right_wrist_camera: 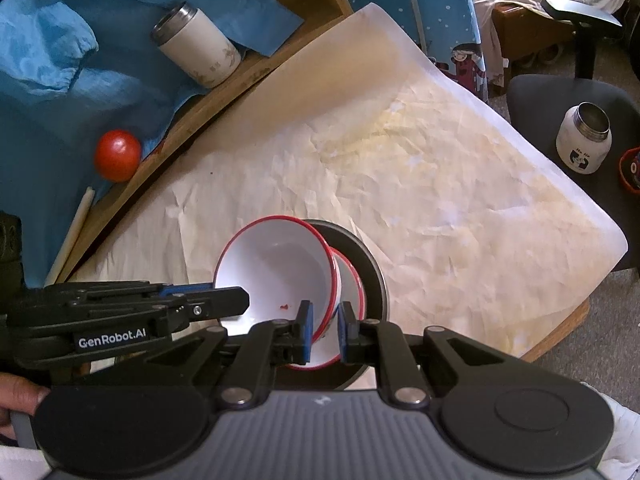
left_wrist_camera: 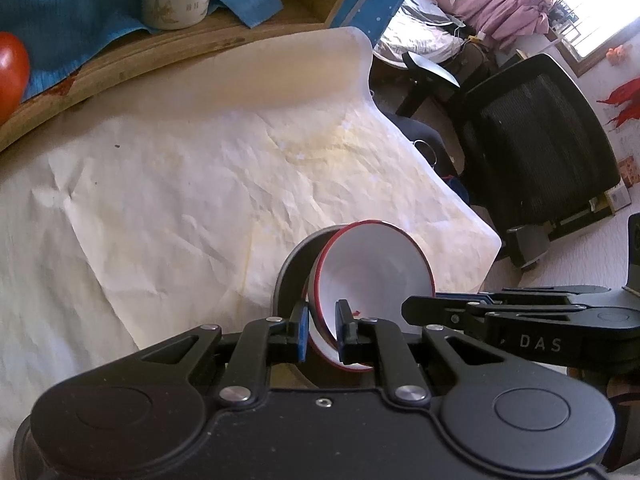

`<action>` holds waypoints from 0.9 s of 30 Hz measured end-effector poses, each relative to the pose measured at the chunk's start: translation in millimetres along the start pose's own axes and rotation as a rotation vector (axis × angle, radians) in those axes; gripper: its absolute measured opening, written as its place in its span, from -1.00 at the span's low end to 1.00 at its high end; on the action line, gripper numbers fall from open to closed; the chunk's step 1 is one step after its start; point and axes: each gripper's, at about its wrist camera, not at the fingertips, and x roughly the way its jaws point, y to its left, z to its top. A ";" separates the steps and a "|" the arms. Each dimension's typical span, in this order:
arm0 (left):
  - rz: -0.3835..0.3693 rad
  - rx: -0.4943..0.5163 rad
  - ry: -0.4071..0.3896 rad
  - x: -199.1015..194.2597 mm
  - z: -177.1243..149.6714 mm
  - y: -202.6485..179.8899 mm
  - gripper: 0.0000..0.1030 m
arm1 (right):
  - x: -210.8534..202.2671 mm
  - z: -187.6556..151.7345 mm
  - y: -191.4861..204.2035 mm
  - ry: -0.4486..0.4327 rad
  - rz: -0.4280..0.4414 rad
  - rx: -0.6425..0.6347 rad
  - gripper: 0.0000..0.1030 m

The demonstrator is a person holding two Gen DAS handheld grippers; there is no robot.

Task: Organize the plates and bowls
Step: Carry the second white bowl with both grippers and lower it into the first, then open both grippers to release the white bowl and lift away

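At the near edge of the table [right_wrist_camera: 440, 160], over its creased paper cover, I find the task's things gathered straight ahead of both my grippers. A dark plate [right_wrist_camera: 372, 264] sits beneath and just behind them. Two white, red-rimmed bowls [right_wrist_camera: 276, 272], one seated in the other, are tipped up against the plate with their mouths facing left in the right wrist view.

My left gripper [left_wrist_camera: 322, 332] is clenched across the rim on one side, one pad inside and one outside. My right gripper [right_wrist_camera: 324, 332] is clenched across the rim on the opposite side in the same way. I cannot tell whether each pinches one wall or both.

Judgement: the bowls hang between the two grippers and lean off level. The next move turns on bringing the rim flat and centred over the plate, with neither hand nearer.
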 end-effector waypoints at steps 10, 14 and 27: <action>0.002 0.016 0.048 8.5 -1.3 -3.0 -0.66 | 2.8 -3.2 -1.7 0.031 -0.008 0.008 -0.67; 0.004 0.025 0.060 12.8 -1.1 -5.4 -0.65 | 4.2 -3.2 -4.0 0.041 -0.011 0.018 -0.65; 0.007 0.023 0.077 19.3 0.0 -6.1 -0.58 | 6.2 -2.3 -6.1 0.052 -0.003 0.020 -0.57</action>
